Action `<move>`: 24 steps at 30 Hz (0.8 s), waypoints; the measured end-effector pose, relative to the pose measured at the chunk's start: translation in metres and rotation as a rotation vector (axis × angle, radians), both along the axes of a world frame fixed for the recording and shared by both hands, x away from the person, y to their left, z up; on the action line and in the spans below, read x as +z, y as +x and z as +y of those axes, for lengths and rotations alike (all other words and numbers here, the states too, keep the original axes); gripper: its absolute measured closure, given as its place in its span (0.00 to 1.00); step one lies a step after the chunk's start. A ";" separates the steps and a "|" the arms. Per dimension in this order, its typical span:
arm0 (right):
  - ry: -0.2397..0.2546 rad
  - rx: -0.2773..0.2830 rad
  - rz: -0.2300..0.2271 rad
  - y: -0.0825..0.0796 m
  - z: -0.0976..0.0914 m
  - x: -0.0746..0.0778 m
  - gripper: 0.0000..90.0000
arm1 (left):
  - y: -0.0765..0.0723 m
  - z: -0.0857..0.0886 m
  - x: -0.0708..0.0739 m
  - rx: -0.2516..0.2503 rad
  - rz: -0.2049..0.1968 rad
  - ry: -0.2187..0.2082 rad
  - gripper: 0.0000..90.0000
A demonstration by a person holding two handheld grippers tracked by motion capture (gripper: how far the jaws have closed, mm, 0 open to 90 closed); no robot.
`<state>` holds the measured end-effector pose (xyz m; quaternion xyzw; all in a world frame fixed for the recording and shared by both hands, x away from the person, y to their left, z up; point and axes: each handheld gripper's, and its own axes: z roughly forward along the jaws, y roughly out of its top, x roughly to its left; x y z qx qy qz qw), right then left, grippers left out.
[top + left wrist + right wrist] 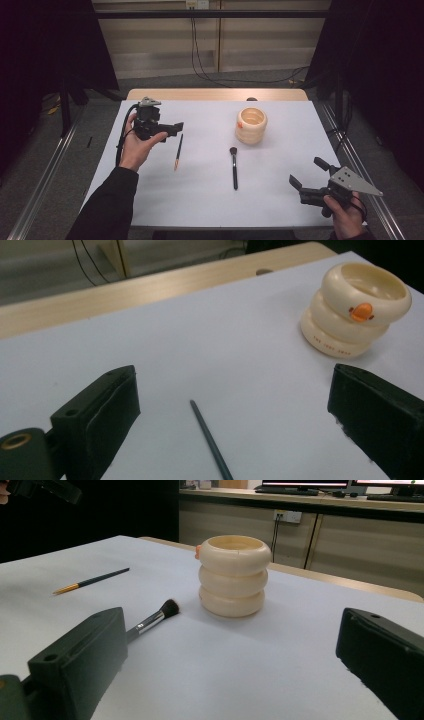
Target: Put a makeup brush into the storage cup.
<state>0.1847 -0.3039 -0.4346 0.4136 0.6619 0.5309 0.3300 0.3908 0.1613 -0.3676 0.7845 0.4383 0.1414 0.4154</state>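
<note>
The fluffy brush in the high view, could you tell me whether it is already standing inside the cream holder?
No, the fluffy brush lies flat on the white table, apart from the cream holder.

Overhead plus two low claw-mounted views

Cream ringed holder (pixel 251 125) (orange badge), dark thin brush (pixel 178 151) with gold ferrule, black makeup brush (pixel 234 168), white table (pixel 210 195)

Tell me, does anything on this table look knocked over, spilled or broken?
Nothing stands out. The cream ringed holder stands upright, and it looks whole. The thin brush and the makeup brush lie flat on the white tabletop, apart from each other and outside the holder. No spill shows.
</note>
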 end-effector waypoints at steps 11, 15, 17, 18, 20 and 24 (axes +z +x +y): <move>0.002 0.007 -0.001 0.000 0.000 0.000 0.00 | 0.011 -0.002 -0.015 0.019 0.229 0.092 0.12; 0.001 0.007 0.003 0.000 0.000 0.000 0.00 | 0.014 -0.003 -0.020 0.050 0.294 0.122 0.13; 0.000 0.010 0.002 0.000 0.000 0.000 0.00 | 0.015 -0.004 -0.022 0.069 0.332 0.135 0.14; 0.000 0.007 0.001 0.001 0.001 0.000 0.00 | 0.016 -0.004 -0.024 0.083 0.353 0.131 0.15; -0.003 0.008 -0.001 0.001 0.001 0.000 0.00 | 0.018 -0.004 -0.026 0.102 0.396 0.138 0.17; -0.008 0.010 0.001 0.001 0.001 0.000 0.00 | 0.023 -0.007 -0.032 0.138 0.467 0.173 0.17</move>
